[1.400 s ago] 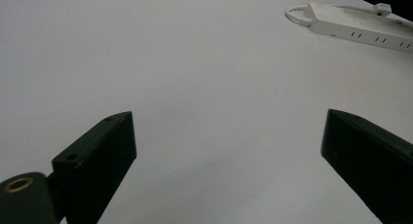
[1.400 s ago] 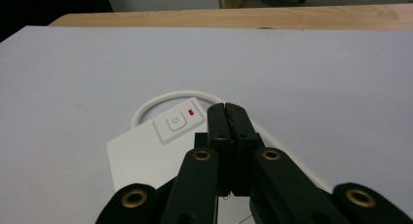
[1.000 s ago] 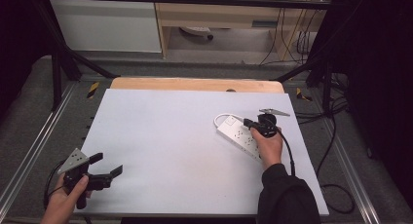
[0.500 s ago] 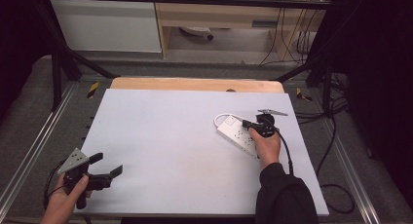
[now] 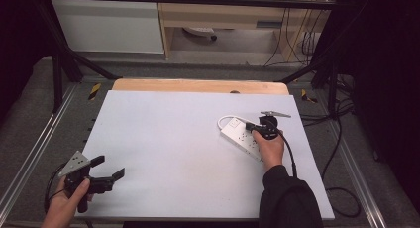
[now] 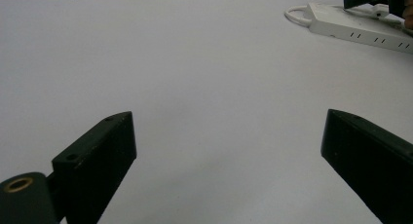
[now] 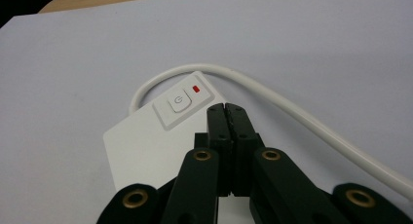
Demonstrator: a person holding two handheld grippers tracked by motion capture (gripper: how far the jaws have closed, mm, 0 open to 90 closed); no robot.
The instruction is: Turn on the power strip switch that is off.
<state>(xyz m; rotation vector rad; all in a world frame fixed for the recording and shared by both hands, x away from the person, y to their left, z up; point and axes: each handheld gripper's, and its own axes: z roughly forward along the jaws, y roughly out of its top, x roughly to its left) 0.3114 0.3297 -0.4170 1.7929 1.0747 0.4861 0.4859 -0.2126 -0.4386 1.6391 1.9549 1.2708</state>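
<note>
Right gripper view: right gripper (image 7: 227,108) pressed together, empty, tips just beside power button (image 7: 178,102) on power strip (image 5: 242,135) near desk's right edge; risk of sliding off button or shoving strip if pushed off-centre; left gripper (image 5: 108,167) spread apart, idle at front-left corner.

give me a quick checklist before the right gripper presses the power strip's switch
1. Right gripper fingers shut into one tip: ok.
2. Tip lined up on the power button: not ok, it sits just beside it, over the power strip.
3. Tip touching the strip: cannot tell.
4. Red indicator light in sight: ok.
5. White cable away from the button: ok.
6. Left gripper open, well apart from the strip: ok.
</note>
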